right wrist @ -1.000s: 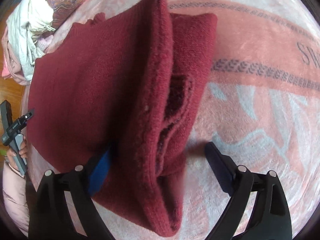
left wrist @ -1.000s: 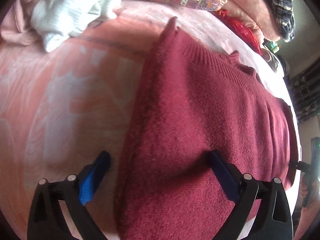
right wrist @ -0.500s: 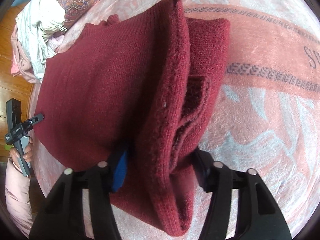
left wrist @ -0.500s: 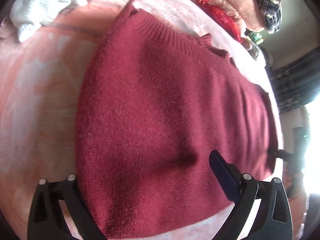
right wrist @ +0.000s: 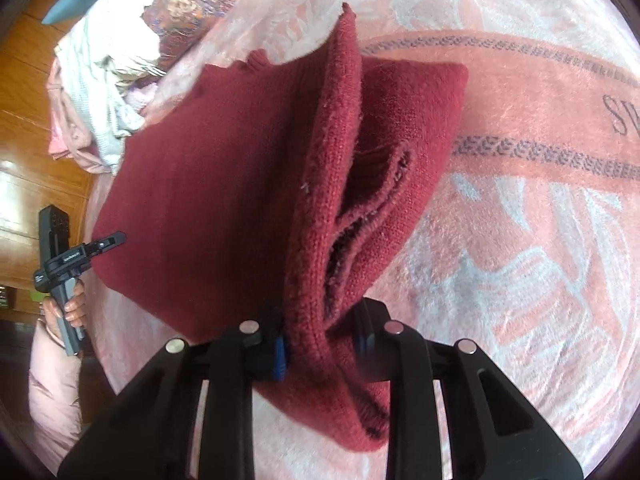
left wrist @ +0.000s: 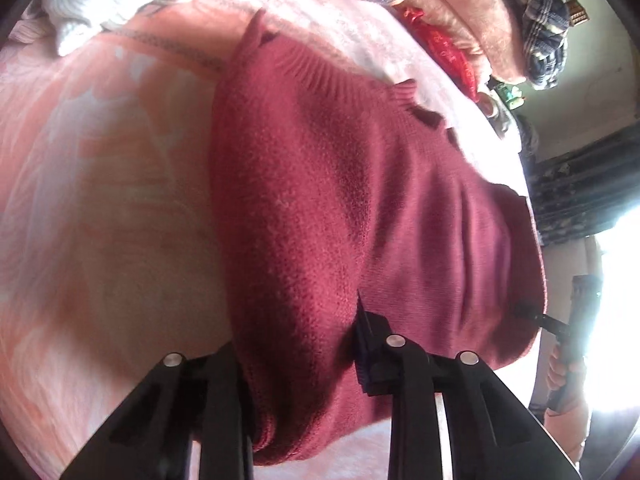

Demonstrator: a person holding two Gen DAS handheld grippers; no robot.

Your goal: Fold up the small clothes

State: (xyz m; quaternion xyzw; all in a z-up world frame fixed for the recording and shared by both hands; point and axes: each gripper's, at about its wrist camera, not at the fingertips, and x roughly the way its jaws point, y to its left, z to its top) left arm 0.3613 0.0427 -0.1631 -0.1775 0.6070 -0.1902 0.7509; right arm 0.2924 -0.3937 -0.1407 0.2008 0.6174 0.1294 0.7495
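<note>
Mid-fold — left hand-held gripper (left wrist: 298,354) and right hand-held gripper (right wrist: 320,344) closing, pinching the maroon sweater (right wrist: 224,184) edge. Next: lift together, carry over evenly.

The left gripper (left wrist: 298,364), a black two-finger tool with blue pads, points steeply down and its fingers (left wrist: 370,356) are closing on a thick fold of the dark red knitted sweater (left wrist: 340,208), which fills the gap between them. The right gripper (right wrist: 320,344), of the same black build, also tilts steeply down; its fingers (right wrist: 276,354) are closing on the bunched, layered edge of the same sweater, with cloth pinched between the pads. In the right wrist view the person's left hand (right wrist: 66,308) wraps the grey handle of its gripper, a pale pink padded sleeve (right wrist: 54,396) below it.
</note>
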